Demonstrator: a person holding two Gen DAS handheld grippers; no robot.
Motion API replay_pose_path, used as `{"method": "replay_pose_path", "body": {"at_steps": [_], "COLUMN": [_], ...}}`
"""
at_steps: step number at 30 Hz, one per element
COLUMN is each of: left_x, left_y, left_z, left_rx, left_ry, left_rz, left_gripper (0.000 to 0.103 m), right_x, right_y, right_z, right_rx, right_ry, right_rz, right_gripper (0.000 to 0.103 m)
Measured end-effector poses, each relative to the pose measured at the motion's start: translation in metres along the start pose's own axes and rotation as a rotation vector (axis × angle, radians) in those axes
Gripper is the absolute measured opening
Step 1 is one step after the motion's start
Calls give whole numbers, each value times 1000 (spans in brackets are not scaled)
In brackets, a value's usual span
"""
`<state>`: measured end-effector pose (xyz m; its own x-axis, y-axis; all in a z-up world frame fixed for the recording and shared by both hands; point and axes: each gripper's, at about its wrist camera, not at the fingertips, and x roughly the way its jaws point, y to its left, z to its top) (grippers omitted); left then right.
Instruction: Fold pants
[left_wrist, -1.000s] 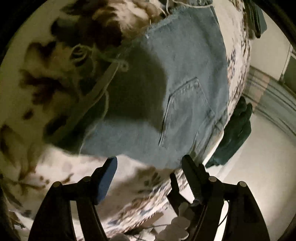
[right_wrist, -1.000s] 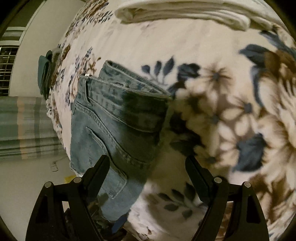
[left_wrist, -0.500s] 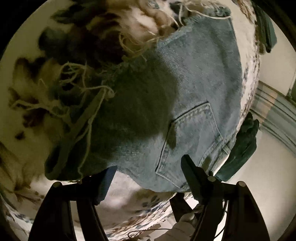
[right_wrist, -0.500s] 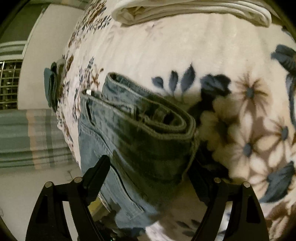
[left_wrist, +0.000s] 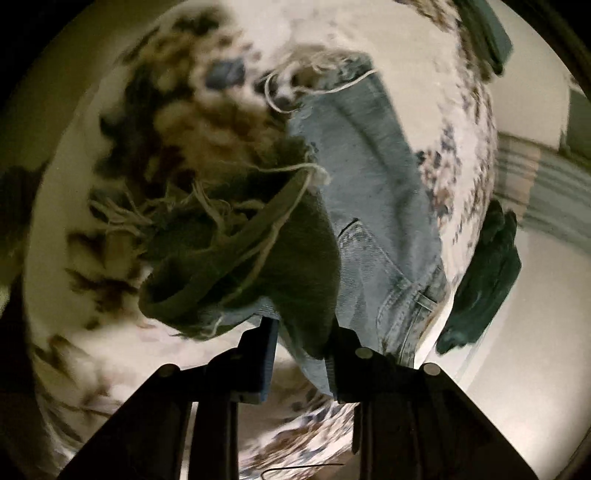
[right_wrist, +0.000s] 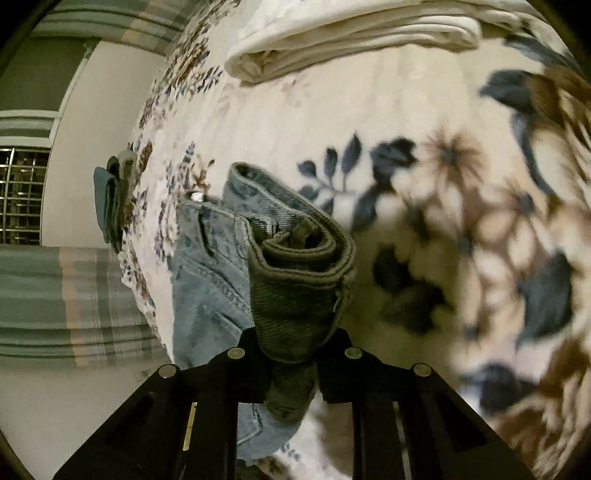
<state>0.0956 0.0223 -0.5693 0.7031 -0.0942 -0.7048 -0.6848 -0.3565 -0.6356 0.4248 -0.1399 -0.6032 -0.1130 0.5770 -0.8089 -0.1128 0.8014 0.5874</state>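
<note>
Folded light-blue jeans (left_wrist: 373, 206) lie on a floral blanket (left_wrist: 74, 177). My left gripper (left_wrist: 301, 332) is shut on the frayed hem end of the jeans; the cloth bunches up dark between the jaws, with loose white threads above. In the right wrist view my right gripper (right_wrist: 293, 347) is shut on the waistband end of the jeans (right_wrist: 295, 280), which is lifted and curled over, while the pocket side lies flat to the left.
A folded white sheet (right_wrist: 351, 37) lies at the back of the bed. Dark teal clothes (left_wrist: 484, 280) hang at the bed's edge, also seen in the right wrist view (right_wrist: 110, 199). A striped curtain (right_wrist: 55, 302) and the floor lie beyond the edge.
Both grippers moved in on the jeans and closed, the left on the frayed hem end and the right on the waistband end. Both ends are now bunched and lifted.
</note>
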Motion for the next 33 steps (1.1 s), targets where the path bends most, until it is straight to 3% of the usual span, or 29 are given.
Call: {"method": "replay_pose_path", "body": {"at_steps": [5,9,12,13,15,17,22,25,29,33], "left_x": [-20,-31,-26,-25,-23,-22,-21,-29,-33,-34], "left_y": [7,23,37,40,42,42,37,40,40,36], "left_z": [14,26,35,36,35,33,29,27,26,24], "left_rx": [134,195,155,138,126,119,117,135,176,233], "left_ry": [23,-2,19,29,40,38,31,17,-2,-20], "left_rz": [59,121,77,55,34,10,12,48,96,129], "left_gripper": [17,12,13,15,28,34,56,63,69,70], "right_x": [-20,-27,-23,-21,-18,-20,-57,-68,-34,25], "right_y": [-10,-30,-47,-53,-62,-58,-17,12,47,64], "right_z": [-47,-93,-109,-110,-107,-103,-91,-75,-39,-4], "right_rx": [45,102,137,154,173,121,-79,-168,-281,-294], "right_ry": [8,27,43,53,72,76,-21,-67,-51,68], "right_rz": [8,-5,-2,-2,-9,-88,-284,-272,-248,-260], "right_gripper": [19,19,24,31,41,58,59,59,59,59]}}
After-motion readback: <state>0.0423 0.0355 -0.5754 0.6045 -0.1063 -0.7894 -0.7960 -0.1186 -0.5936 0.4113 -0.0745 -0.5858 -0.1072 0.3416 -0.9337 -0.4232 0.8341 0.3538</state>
